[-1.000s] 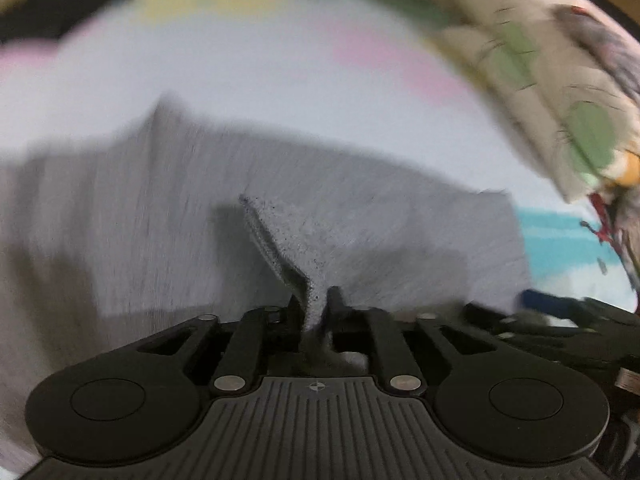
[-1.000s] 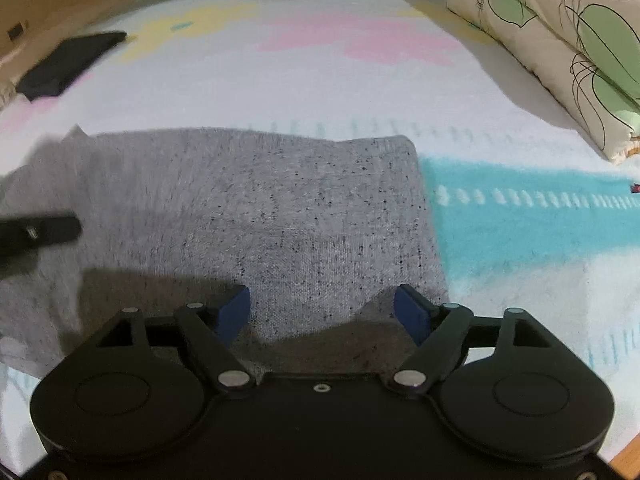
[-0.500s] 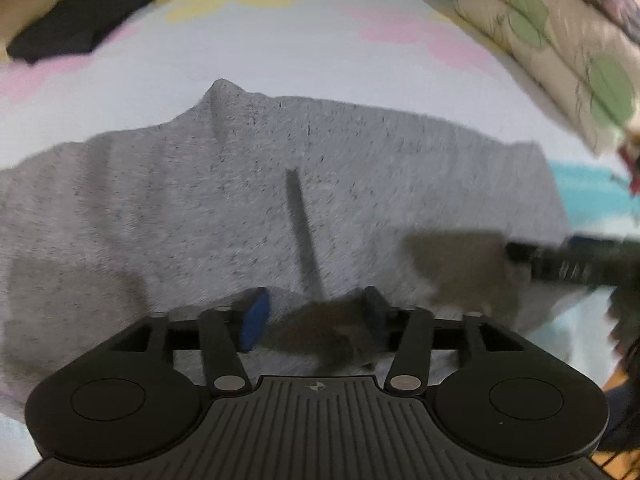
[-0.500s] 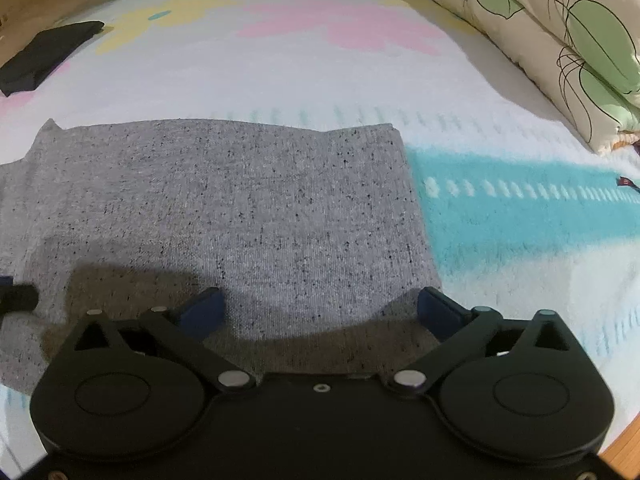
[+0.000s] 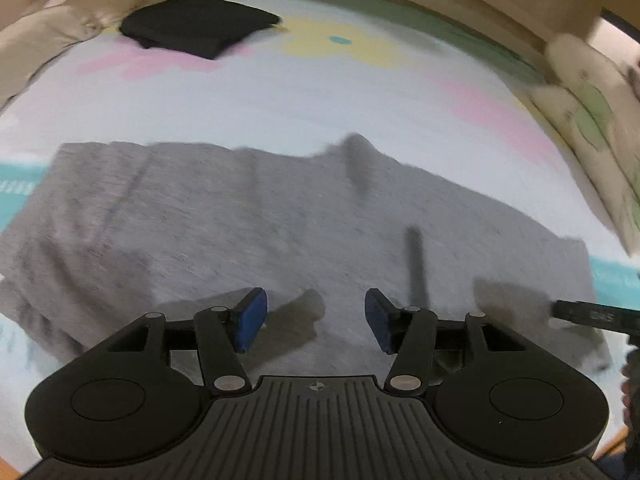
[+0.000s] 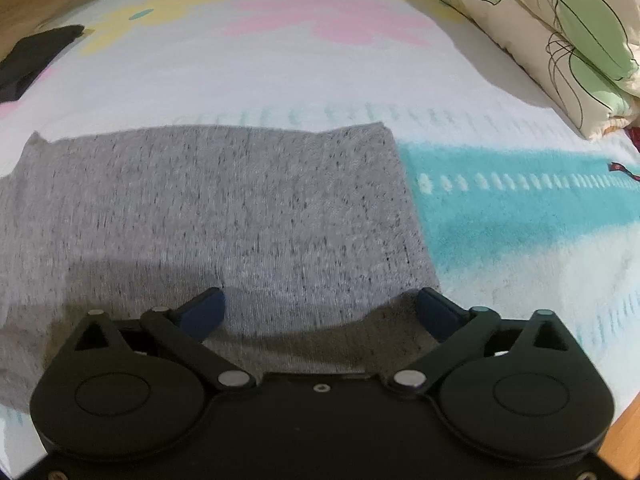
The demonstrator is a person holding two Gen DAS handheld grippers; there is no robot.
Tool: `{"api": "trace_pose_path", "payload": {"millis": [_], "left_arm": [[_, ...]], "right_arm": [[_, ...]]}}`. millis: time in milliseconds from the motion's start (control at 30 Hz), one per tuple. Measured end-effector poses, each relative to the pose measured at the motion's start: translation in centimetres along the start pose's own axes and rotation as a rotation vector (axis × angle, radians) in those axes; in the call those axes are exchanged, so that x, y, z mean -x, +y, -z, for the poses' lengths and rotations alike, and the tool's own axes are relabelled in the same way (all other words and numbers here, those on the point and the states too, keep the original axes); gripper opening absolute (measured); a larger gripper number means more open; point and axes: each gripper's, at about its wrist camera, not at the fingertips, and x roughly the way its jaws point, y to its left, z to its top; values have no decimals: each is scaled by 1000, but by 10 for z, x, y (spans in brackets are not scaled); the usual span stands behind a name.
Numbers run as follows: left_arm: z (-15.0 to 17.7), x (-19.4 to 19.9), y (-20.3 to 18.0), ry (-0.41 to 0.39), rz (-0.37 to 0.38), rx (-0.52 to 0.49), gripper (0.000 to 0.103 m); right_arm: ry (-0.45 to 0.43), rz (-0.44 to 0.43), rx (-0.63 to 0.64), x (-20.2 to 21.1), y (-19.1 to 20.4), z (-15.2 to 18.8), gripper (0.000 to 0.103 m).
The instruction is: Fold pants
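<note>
Pants (image 6: pixel 224 208): one grey pair, flat on bedspread (image 6: pixel 280 80). Left gripper (image 5: pixel 316 320) jaws apart, empty; right gripper (image 6: pixel 320 312) closing, nothing between. Two pillows (image 6: pixel 560 40).

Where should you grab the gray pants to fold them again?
Probably by the near right corner of the gray pants. They lie flat on the bedspread, so only edges offer a pinch. Come from above at the straight right edge, beside the teal stripe.

Your heathered grey knit pants (image 6: pixel 224 208) show dark flecks. Beneath them the white bedsheet (image 6: pixel 280 88) carries pink, yellow and turquoise patches. The cream pillow (image 6: pixel 560 32) has green leaves outlined black. A black folded cloth (image 5: pixel 200 28) lies beyond.
</note>
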Motion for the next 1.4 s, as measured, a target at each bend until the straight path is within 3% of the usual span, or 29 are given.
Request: {"api": "trace_pose_path", "payload": {"millis": [67,233,367,400,500,700,933,1033,1167,1267,1400], "left_arm": [[-9,-2,1,-8,-16,15,53],[-36,-20,-15,7,-3,-30,53],[-48,-41,-27,26,14,-54,53],[-51,-46,-29,31,15,-58,53],[-65,-67,-34,44,8,-64,53],[-92,-111,-28,93,-6,-25,54],[-111,-128,-35,71,-70,-113,55],[-113,-115,-31,58,-59,-82,55],[-106,-72,-18,10,-8,-64,55],[-95,-38,-1,-22,-14,-20,55],[-82,0,32,-62,-26,65,68]], "right_arm": [[-37,-10,-26,7,0,-7,86],[-122,-75,-4,20,19,-11,86],[-76,-123,91,5,41,3,87],[-58,-122,109,-1,45,6,91],[-143,-65,127,-3,48,19,102],[-139,-82,94,-9,42,18,102],[-126,-77,88,-8,49,16,102],[-112,-78,82,-9,48,13,102],[-98,-72,71,-10,48,10,102],[-96,-66,67,-11,49,11,102],[-87,-61,55,-10,51,11,102]]}}
